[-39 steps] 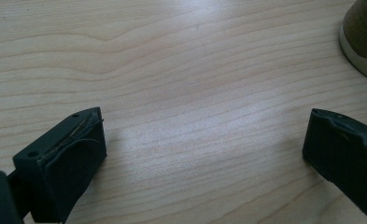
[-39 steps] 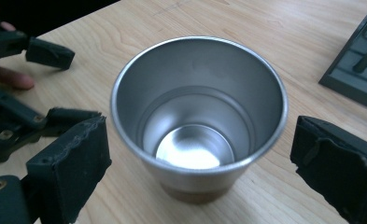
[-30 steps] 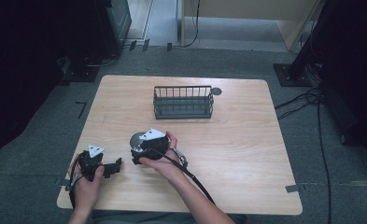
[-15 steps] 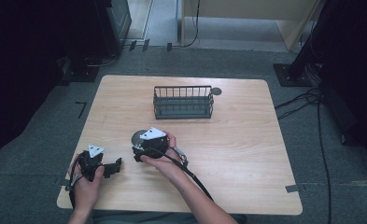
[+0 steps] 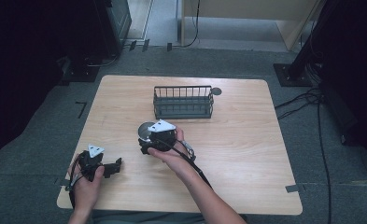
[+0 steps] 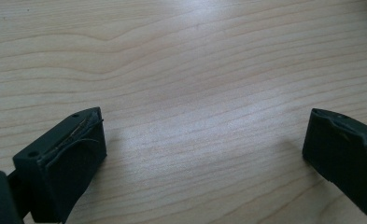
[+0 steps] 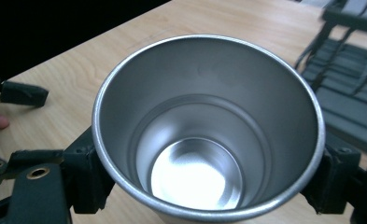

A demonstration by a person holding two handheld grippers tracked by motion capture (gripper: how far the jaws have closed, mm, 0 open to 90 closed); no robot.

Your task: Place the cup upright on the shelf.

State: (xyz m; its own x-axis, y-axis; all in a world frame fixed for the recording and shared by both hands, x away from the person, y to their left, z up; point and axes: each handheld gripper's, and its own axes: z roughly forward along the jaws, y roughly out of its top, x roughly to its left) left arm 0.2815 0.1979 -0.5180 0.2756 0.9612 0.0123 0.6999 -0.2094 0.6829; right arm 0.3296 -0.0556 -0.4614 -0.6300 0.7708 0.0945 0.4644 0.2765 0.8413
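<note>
Dark wire basket (image 5: 183,102) sitting toward the far side of a light wooden tabletop (image 5: 246,158).
A small grey round disc (image 5: 216,91) is lying just beside the basket's far right corner, while black cables (image 5: 312,100) are trailing across the grey carpeted floor (image 5: 340,172) around the tabletop.

place: lab or recording room | floor: grey carpet (image 5: 41,140) around my light wooden counter (image 5: 246,154) | lower right: tape marks (image 5: 293,188) by its corner | right of frame: loose cables (image 5: 312,100) | top: dark equipment stands (image 5: 111,23)
</note>
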